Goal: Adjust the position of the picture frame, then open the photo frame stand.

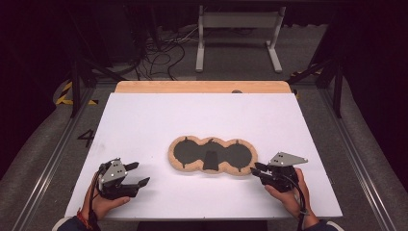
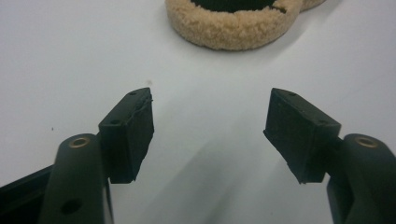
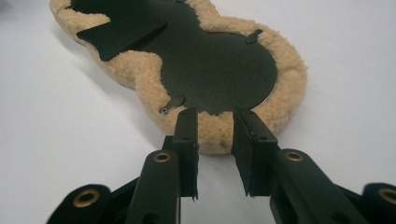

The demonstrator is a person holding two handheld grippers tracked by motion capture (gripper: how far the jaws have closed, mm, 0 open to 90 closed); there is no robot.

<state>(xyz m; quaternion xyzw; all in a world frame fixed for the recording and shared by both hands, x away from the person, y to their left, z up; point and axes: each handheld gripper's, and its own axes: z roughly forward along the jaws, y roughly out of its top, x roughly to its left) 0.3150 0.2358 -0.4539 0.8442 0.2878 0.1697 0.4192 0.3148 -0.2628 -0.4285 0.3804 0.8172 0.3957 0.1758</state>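
High view gives me the fleece-edged pad [image 1: 212,155], tan at its rim with a black inner face, lying flat near the middle of the white table [image 1: 144,115]. My left gripper [image 1: 137,174] sits well off the pad's left end, jaws standing wide apart with bare table between them. In the right gripper view, my right gripper [image 3: 215,135] is at the pad's right end, its narrow-set jaws straddling the fluffy rim [image 3: 215,133]; I cannot tell whether they actually press it.
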